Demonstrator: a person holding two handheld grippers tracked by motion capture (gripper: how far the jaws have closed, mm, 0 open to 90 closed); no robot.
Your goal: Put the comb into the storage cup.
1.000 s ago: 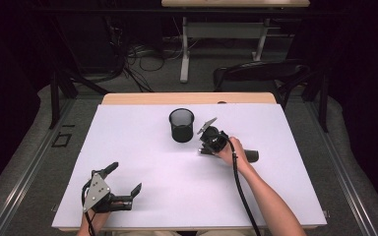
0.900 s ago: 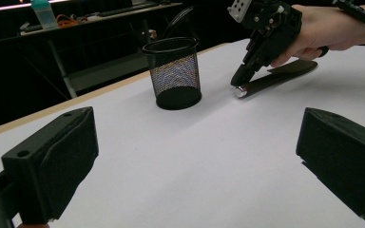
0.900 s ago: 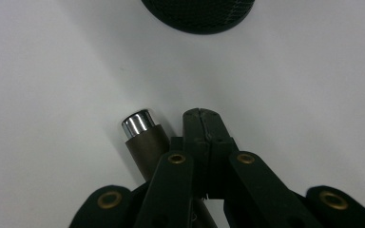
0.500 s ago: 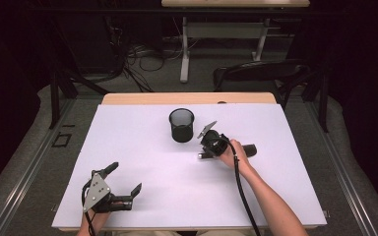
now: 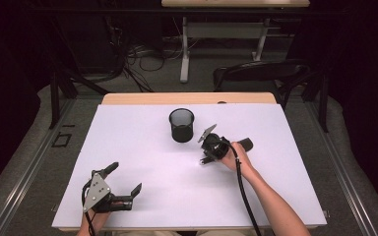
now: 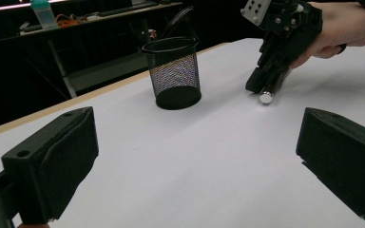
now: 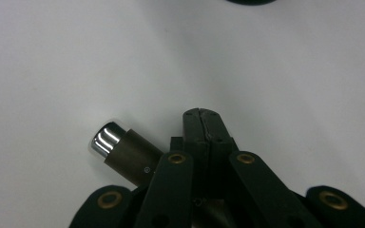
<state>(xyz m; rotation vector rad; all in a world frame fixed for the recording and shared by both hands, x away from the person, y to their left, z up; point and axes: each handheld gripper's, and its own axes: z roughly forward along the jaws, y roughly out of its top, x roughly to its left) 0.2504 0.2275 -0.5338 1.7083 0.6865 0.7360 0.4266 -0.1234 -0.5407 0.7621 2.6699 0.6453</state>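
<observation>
White table (image 5: 142, 147) in a dark room, two grippers over it.
Right gripper (image 5: 207, 158), jaws closed, holds a dark marker (image 7: 123, 154) just right of the mesh cup (image 5: 181, 125); left gripper (image 5: 126, 179) rests wide open at the near left.

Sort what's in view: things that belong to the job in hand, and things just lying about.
In the job:
- right gripper, shut beside a dark tube with a shiny cap
- black mesh cup

Lying about:
- chair
- cables on the floor
- left gripper, open
</observation>
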